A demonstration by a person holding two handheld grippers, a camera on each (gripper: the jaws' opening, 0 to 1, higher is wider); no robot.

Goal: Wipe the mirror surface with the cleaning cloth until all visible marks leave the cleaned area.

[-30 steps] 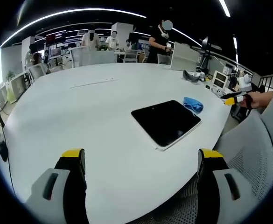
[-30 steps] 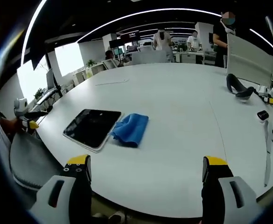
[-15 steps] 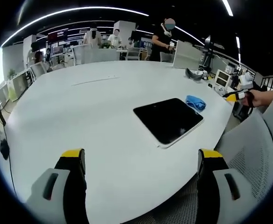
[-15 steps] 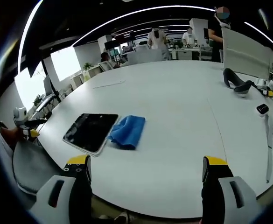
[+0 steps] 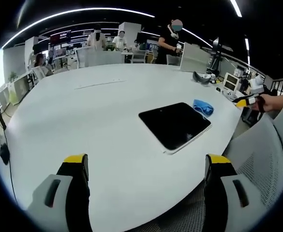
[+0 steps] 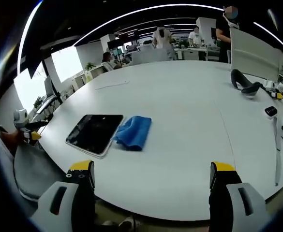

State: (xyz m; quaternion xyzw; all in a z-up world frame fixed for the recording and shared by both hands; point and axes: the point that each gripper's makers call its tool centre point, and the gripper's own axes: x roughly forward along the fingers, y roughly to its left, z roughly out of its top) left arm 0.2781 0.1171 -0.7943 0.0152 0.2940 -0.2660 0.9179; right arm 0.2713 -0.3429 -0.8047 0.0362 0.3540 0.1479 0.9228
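Nothing shifted: cloth (image 6: 133, 132) touching mirror (image 6: 95, 133) on surface (image 6: 189, 121), staged for wiping. Both claws wide open, empty.

So the mirror (image 5: 175, 125) is a dark, flat rectangular slab with a thin light edge, lying face-up on the white table, ahead and a bit right of the left gripper's jaws. The cleaning cloth (image 6: 133, 132) is blue and crumpled, touching the mirror's far edge, ahead-left of the right gripper's jaws.
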